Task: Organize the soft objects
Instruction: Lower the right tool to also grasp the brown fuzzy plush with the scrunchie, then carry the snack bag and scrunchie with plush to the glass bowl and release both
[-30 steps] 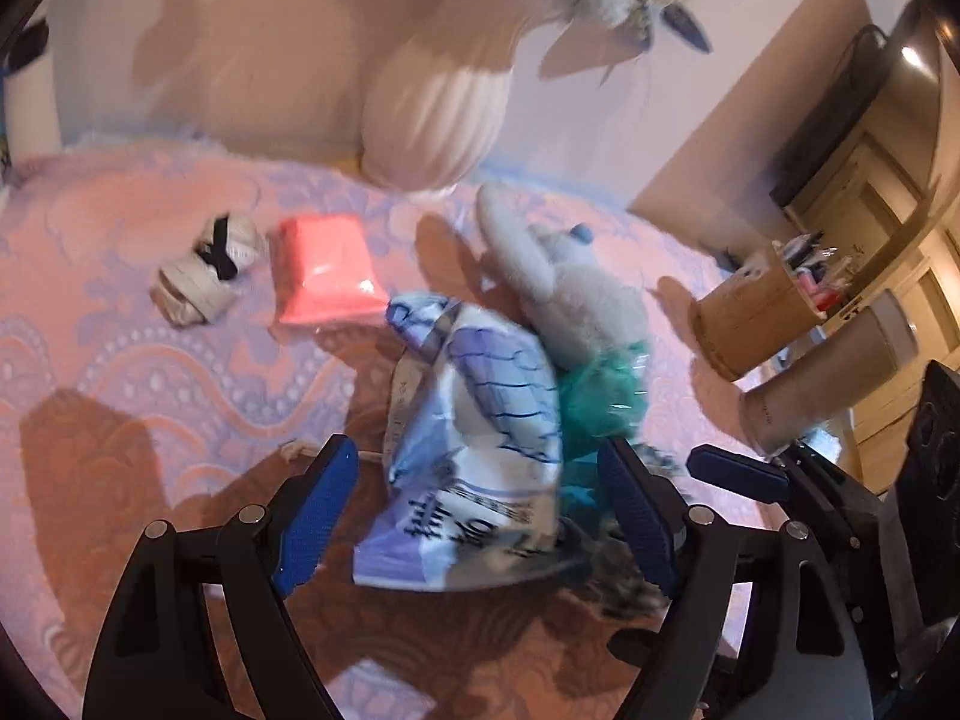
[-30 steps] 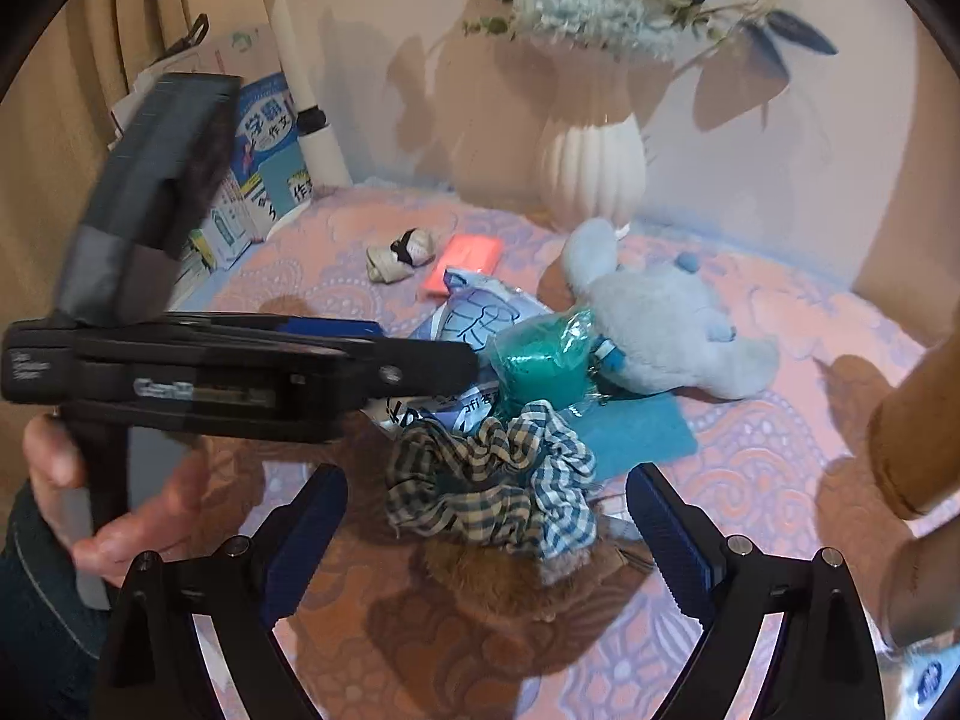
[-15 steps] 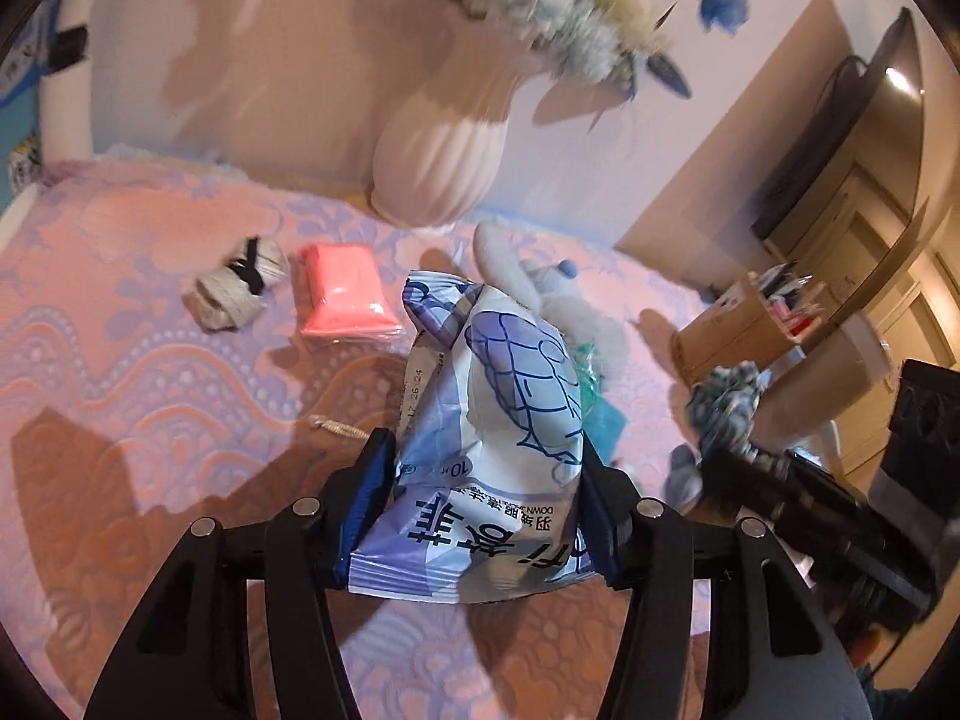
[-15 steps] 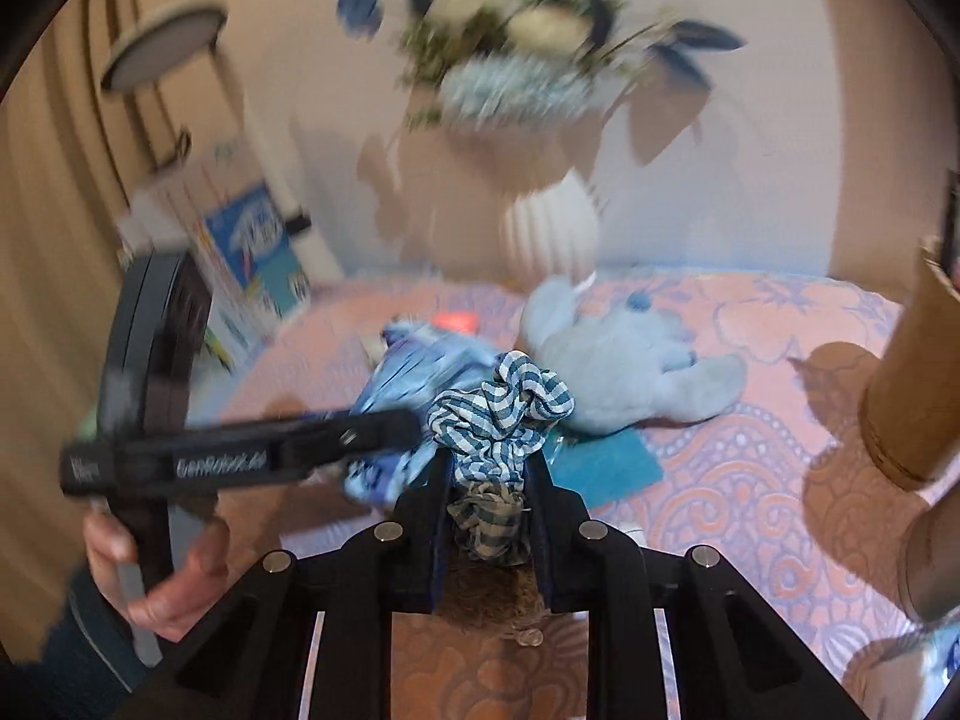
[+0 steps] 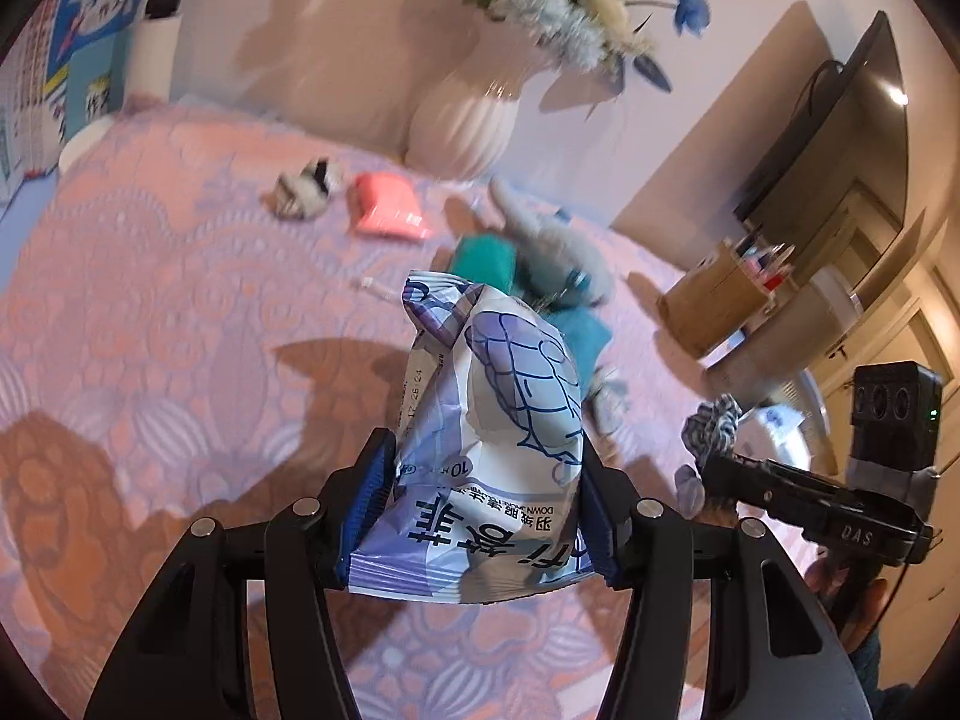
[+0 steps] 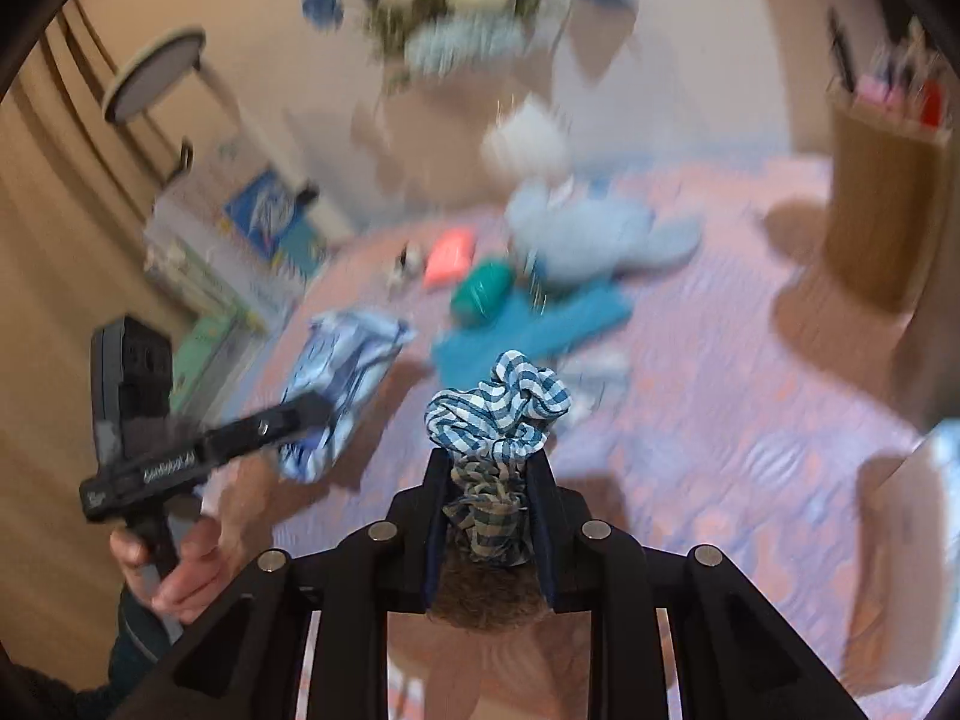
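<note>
The pink-and-lilac patterned lace tablecloth (image 5: 180,312) carries the remaining soft items at its far middle: a grey plush toy (image 5: 558,252), a teal cloth bundle (image 5: 483,261), a coral-pink soft packet (image 5: 387,210). The left gripper (image 5: 480,510) pinches a white-and-lilac printed plastic pouch (image 5: 492,420), long axis standing up and away from the jaws. The right gripper (image 6: 489,498), jaws easing apart yet pads touching, holds a blue-and-white checked fabric scrunchie (image 6: 498,408) to the pouch's right; both loads hang clear of the cloth.
</note>
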The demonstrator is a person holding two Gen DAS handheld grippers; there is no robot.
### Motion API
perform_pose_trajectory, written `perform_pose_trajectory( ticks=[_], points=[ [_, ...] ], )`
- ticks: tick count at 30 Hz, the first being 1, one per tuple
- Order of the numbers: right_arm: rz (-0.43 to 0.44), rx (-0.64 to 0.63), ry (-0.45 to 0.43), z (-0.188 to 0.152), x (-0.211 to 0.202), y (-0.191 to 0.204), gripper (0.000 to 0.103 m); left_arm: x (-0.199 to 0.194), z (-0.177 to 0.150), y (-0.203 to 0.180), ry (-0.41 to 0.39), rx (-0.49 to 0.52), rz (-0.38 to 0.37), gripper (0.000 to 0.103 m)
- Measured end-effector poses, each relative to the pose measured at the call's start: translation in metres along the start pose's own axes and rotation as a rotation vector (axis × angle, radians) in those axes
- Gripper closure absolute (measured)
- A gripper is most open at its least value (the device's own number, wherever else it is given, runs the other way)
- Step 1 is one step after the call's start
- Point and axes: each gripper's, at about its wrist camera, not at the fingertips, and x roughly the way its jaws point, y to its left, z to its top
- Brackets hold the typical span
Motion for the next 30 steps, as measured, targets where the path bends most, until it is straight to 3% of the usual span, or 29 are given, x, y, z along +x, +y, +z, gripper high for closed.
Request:
perform_pose_trajectory(
  ticks=[1, 2, 3, 4, 8, 10, 15, 19, 20, 21, 26, 30],
  points=[
    [-0.034, 0.008, 0.011, -0.003, 0.003, 0.000, 0.062, 0.002, -0.003, 0.002, 0.001, -0.001, 0.005, 0.049],
    [-0.051, 0.015, 0.005, -0.005, 0.002, -0.002, 0.040, 0.006, -0.005, 0.005, 0.003, -0.004, 0.005, 0.049],
    [-0.067, 0.020, -0.017, -0.008, -0.002, -0.003, 0.032, 0.008, -0.008, 0.007, 0.007, -0.010, 0.003, 0.049],
    [-0.076, 0.030, -0.056, -0.012, -0.009, -0.005, 0.031, 0.009, -0.009, 0.010, 0.015, -0.023, -0.007, 0.049],
    [-0.059, 0.074, -0.119, -0.018, -0.028, -0.015, 0.031, 0.007, -0.010, 0.017, 0.005, -0.045, -0.063, 0.049],
    [-0.057, 0.057, -0.094, -0.018, -0.027, -0.014, 0.031, 0.006, -0.011, 0.016, 0.003, -0.041, -0.067, 0.049],
    [-0.154, -0.071, -0.028, -0.033, -0.003, 0.014, 0.031, 0.006, -0.013, 0.005, -0.009, 0.013, -0.038, 0.049],
    [-0.148, 0.004, 0.007, -0.041, 0.020, 0.007, 0.030, 0.009, -0.014, 0.001, 0.004, 0.036, -0.029, 0.049],
    [-0.164, 0.005, -0.012, -0.042, 0.019, 0.008, 0.037, 0.010, -0.013, 0.002, 0.007, 0.037, -0.025, 0.049],
    [-0.175, -0.009, -0.028, -0.042, 0.016, 0.012, 0.053, 0.011, -0.013, 0.001, 0.007, 0.039, -0.020, 0.049],
    [-0.186, -0.046, -0.082, -0.046, 0.008, 0.027, 0.060, 0.007, -0.014, -0.007, -0.008, 0.083, 0.019, 0.049],
    [-0.180, -0.039, -0.145, -0.044, -0.015, 0.031, 0.060, -0.007, -0.015, -0.021, -0.026, 0.091, -0.060, 0.049]
  ],
)
